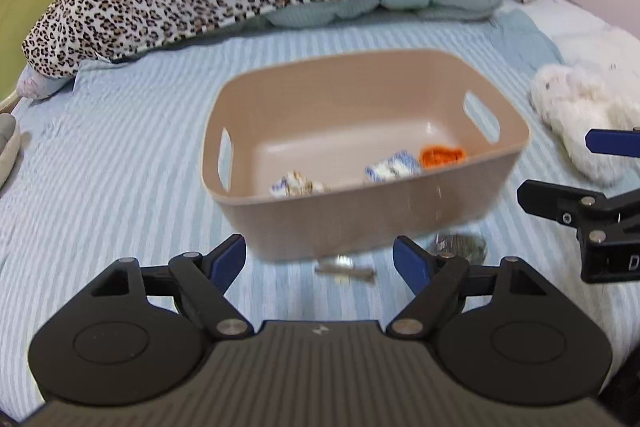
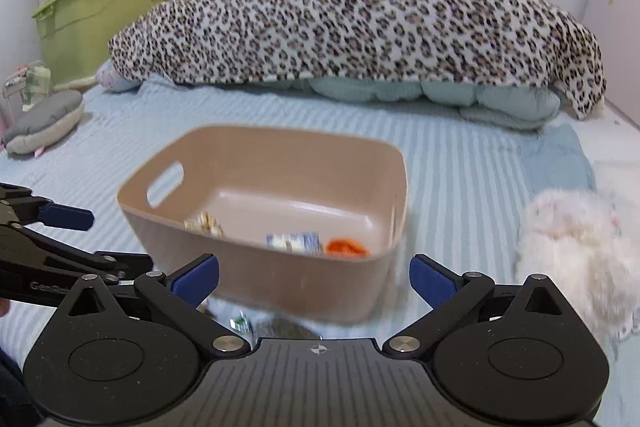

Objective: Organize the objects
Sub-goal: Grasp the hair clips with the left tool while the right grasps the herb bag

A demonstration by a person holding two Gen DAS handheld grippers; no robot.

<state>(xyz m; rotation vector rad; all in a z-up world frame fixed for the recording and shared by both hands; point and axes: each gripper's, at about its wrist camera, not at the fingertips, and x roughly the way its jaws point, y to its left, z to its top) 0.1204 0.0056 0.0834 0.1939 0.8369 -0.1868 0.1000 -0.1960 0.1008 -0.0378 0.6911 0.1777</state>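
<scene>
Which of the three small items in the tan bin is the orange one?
The orange item lies nearest the bin's right handle-slot wall; the other two are whitish with blue markings, one beside it, one farther left.

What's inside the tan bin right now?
The tan bin holds an orange item, a blue-white packet and a crumpled wrapper. Its near wall hides the floor's front strip.

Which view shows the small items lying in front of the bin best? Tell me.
The left wrist view: the small items lie exposed on the bedspread before the tan bin. In the right wrist view the right gripper hides most of them.
</scene>
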